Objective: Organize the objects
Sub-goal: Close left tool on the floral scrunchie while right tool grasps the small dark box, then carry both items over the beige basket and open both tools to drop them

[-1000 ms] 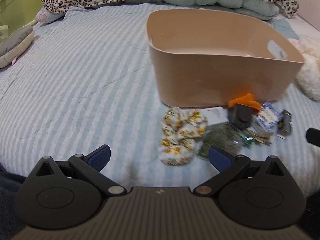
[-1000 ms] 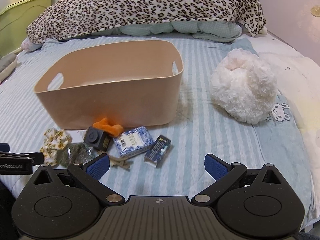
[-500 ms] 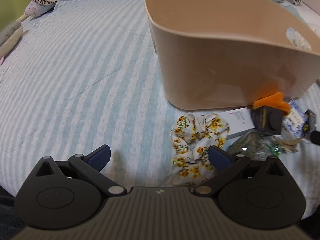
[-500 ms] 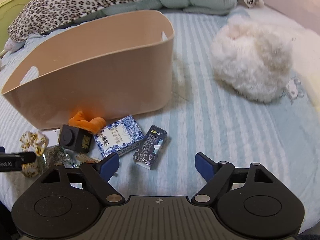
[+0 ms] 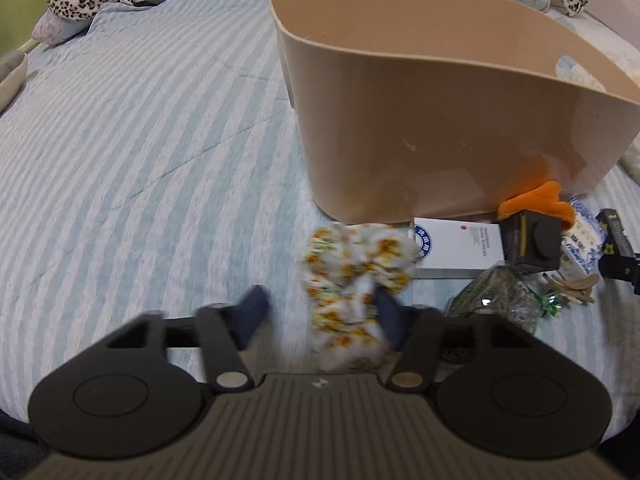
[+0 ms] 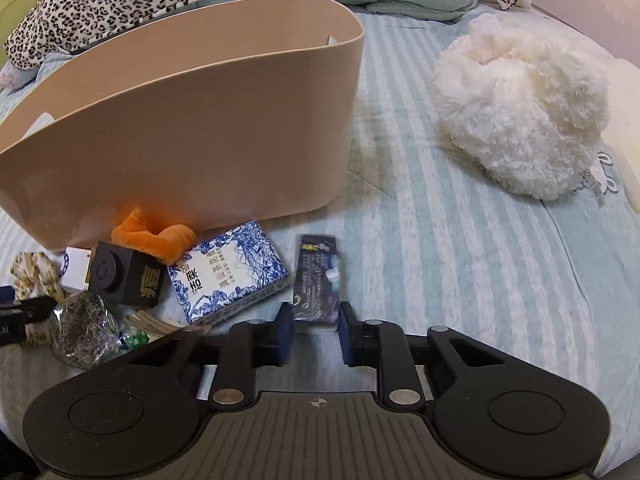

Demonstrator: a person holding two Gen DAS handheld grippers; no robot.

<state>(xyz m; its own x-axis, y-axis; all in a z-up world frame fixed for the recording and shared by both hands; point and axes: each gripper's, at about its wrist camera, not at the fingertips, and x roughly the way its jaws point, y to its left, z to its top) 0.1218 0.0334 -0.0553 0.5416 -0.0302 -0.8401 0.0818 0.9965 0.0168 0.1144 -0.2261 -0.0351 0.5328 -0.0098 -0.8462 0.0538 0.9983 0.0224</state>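
On the bed by the tub (image 5: pixel 420 128), our left claw (image 5: pixel 318 314) is spread around the soft, light scrunchie (image 5: pixel 352 276), best pinched across its bunched middle, while our right claw (image 6: pixel 314 330) stands narrowly apart astride the stiff, slick dark packet's (image 6: pixel 317 276) near end.

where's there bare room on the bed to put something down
Bare striped sheet left of the bin, and between the bin and the fluffy toy. Crowded along the bin's front: scrunchie, boxes, black cube, orange toy.
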